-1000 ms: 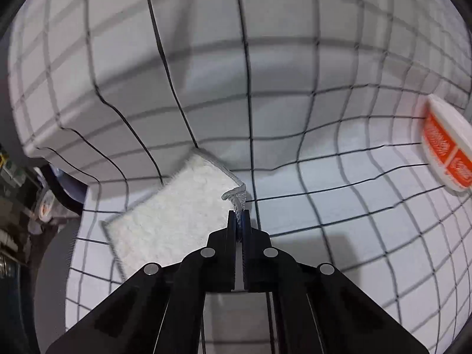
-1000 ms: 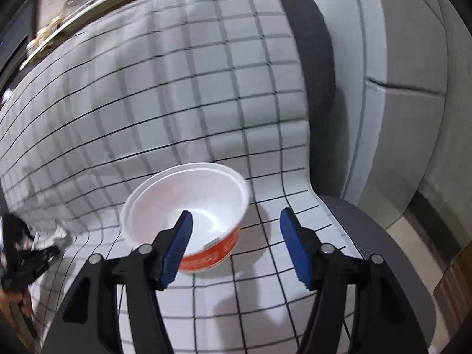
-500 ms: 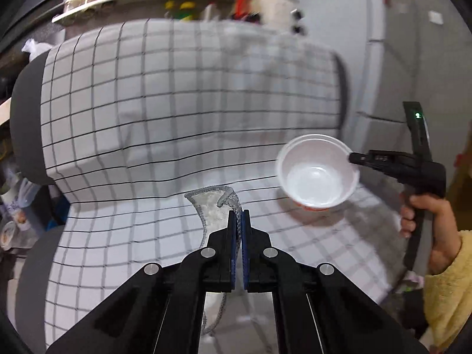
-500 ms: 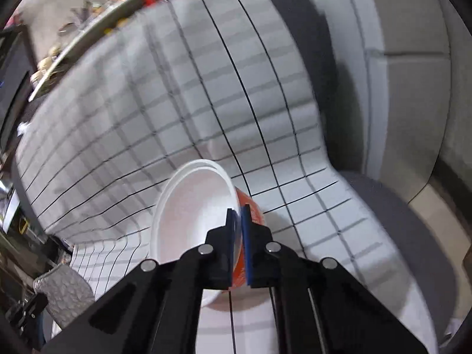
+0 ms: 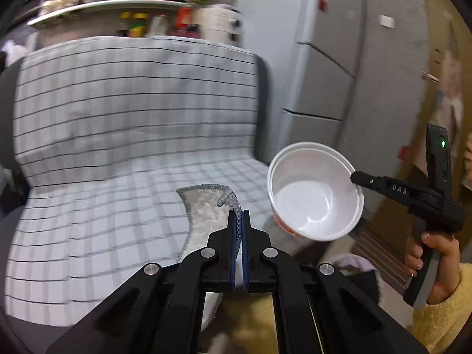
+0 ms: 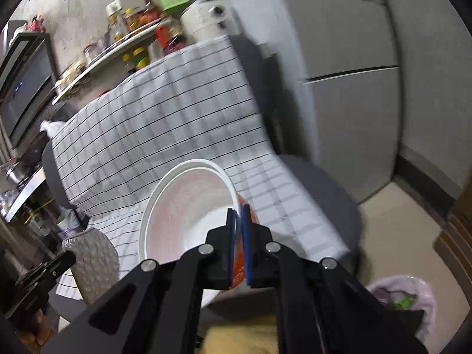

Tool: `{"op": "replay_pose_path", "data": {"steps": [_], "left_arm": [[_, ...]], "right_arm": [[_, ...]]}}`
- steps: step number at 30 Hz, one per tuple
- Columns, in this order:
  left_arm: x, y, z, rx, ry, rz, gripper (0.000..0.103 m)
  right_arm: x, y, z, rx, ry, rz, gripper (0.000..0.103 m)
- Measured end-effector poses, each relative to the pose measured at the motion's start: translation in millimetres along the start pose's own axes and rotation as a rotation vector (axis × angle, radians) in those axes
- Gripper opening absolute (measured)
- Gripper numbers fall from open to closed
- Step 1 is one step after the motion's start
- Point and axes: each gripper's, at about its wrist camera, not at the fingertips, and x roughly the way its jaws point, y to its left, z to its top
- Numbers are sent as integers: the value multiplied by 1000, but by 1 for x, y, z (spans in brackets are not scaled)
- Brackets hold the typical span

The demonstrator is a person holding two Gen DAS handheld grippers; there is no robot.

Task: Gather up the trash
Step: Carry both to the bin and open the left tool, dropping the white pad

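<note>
Both grippers clamped on trash, lifted off the sofa.

Left gripper point(image 5: 239, 212): jaws nearly shut on the corner of one grey cloth point(image 5: 203, 212), a fuzzy, stitched-edge rag that hangs limp in front of the sofa point(image 5: 132, 124) seat. Right gripper point(image 6: 239, 209): jaws pinched on the rim of one bowl point(image 6: 183, 206), round foam-like, white inside, orange print outside, empty, tilted, held just past the sofa's right edge. Sofa: dark frame under a white cover with a thin black grid. One pink bag point(image 6: 404, 298), crinkly plastic, sits on the floor right of the sofa. A shelf point(image 5: 112, 0) of bottles runs behind the sofa back; count unclear from blur.
</note>
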Motion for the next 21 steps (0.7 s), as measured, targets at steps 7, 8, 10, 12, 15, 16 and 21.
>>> {"op": "replay_pose_path", "data": {"steps": [7, 8, 10, 12, 15, 16, 21], "left_arm": [[44, -102, -10, 136, 104, -301, 3], [50, -115, -11, 150, 120, -331, 3], [66, -143, -18, 180, 165, -397, 3], [84, -170, -24, 208, 210, -451, 3], [106, -203, -33, 230, 262, -515, 3], [113, -211, -35, 237, 274, -527, 3], [146, -250, -45, 292, 310, -558, 4]], "right_arm": [[-95, -82, -8, 65, -144, -252, 6], [-106, -93, -9, 79, -159, -284, 6], [-123, -114, -13, 113, -181, -327, 6], [-134, -130, -16, 141, -195, -357, 6], [-143, -149, -22, 170, -210, -392, 6], [-146, -154, -23, 178, -213, -397, 6], [-157, -177, -33, 216, -224, -414, 6]]}}
